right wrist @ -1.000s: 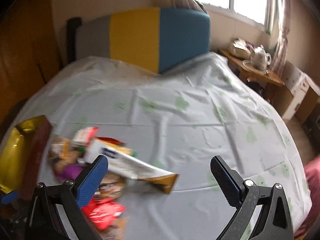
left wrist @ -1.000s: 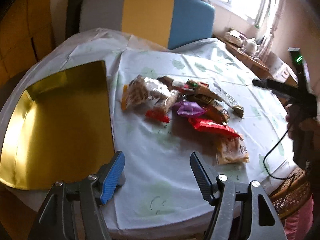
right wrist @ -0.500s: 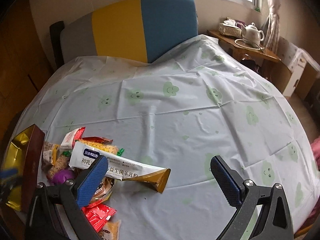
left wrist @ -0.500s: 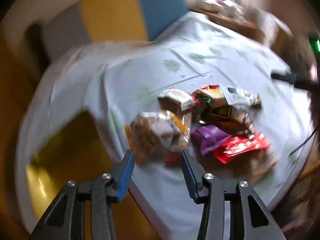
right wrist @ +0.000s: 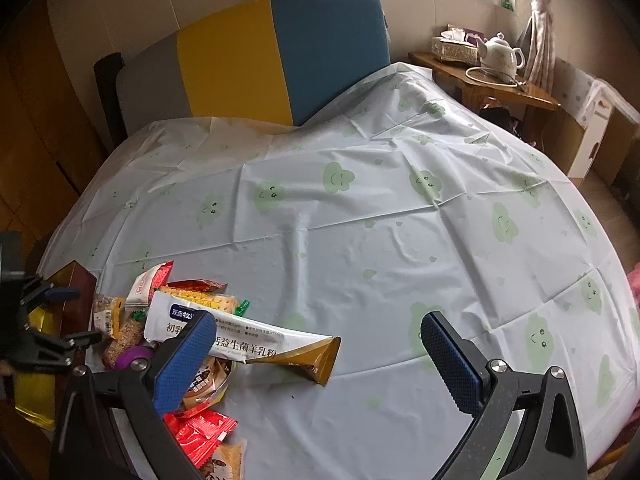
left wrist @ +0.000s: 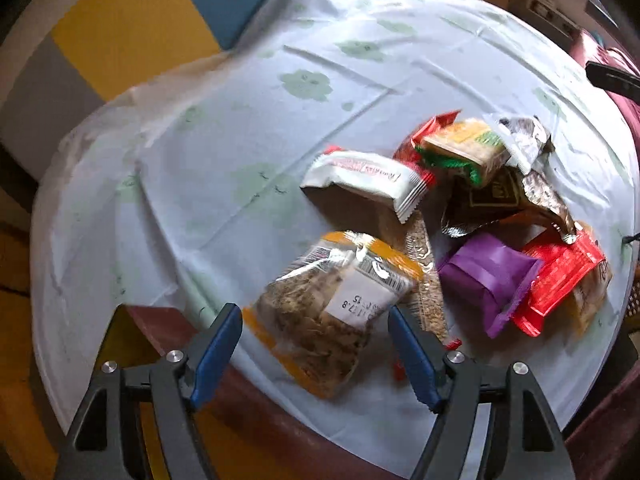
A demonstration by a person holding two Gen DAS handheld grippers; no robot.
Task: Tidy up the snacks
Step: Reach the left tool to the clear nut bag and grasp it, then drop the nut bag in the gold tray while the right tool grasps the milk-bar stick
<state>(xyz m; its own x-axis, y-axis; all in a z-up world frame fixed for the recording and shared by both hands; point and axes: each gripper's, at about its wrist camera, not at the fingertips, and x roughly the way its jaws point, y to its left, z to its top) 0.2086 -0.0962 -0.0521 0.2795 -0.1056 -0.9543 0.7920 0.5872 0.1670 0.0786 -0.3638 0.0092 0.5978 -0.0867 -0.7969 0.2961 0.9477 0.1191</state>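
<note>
A pale tablecloth (right wrist: 360,240) with green smiley clouds covers the table; the snack pile (left wrist: 460,208) lies beside the gold box (right wrist: 38,392); the left gripper (left wrist: 316,348), jaws just spread wide, hovers over a clear granola bag (left wrist: 332,312); the right gripper (right wrist: 316,360) stands open, empty.

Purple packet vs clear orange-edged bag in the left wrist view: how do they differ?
The purple packet is opaque and plain; the clear orange-edged bag shows brownish contents and carries a white printed label. The bag looks larger. The bag lies in line with the open left hand-held gripper, apart from its pads; the purple packet sits to the right, against a red packet. Both lie on the tablecloth.
</note>
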